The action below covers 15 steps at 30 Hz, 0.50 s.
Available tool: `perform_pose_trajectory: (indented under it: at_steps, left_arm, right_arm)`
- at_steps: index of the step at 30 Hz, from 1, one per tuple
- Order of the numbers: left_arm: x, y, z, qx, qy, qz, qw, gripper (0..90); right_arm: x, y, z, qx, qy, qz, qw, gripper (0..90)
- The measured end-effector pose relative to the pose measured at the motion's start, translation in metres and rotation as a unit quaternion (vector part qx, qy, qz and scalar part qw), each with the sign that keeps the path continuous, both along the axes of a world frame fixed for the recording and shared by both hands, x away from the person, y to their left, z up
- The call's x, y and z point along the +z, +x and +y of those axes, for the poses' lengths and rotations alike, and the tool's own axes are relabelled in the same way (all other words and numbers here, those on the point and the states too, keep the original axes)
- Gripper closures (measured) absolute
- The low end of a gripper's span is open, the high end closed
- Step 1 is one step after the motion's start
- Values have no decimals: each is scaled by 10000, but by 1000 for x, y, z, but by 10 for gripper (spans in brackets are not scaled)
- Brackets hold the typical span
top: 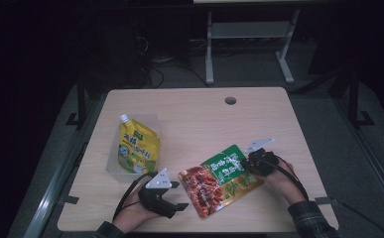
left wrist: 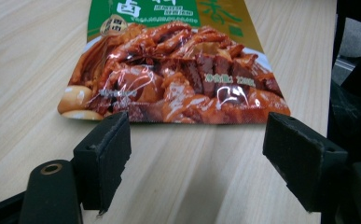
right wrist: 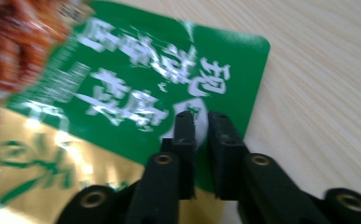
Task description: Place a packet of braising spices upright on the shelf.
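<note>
A light wooden table (top: 189, 114) with a round cable hole (top: 230, 100) near its far edge carries two packets. A yellow spouted pouch with a white cap (top: 137, 146) lies well left of the hole, toward the table's left side. A flat glossy food packet, green and gold at one end and red-brown at the other (top: 220, 179), lies nearer the front edge. The right gripper (top: 257, 161) sits at the packet's green end. The left gripper (top: 172, 198) rests just beside its red-brown end, jaws apart.
</note>
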State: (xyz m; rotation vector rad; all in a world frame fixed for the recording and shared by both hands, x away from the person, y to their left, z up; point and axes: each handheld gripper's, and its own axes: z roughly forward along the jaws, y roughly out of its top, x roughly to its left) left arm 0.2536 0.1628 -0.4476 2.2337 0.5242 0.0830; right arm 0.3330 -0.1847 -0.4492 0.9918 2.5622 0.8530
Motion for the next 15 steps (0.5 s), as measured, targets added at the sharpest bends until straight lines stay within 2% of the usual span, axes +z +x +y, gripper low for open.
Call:
perform_pose_trajectory:
  at_steps: [4,8,11,15]
  left_arm:
    - [2,5,-6,34,66,-26,10000,230]
    - [7,13,-14,62,75,-59,9999,235]
    - [8,18,-24,69,86,-71,9999,233]
    - [9,27,-40,76,108,-138,9998,223]
  right_arm:
    - [10,-16,-5,-73,254,-164,9995,597]
    - [11,-33,-13,-191,547,-240,9980,431]
    - [10,-46,-19,-249,632,-218,9975,358]
    - [9,-61,-22,-297,657,-262,9971,314]
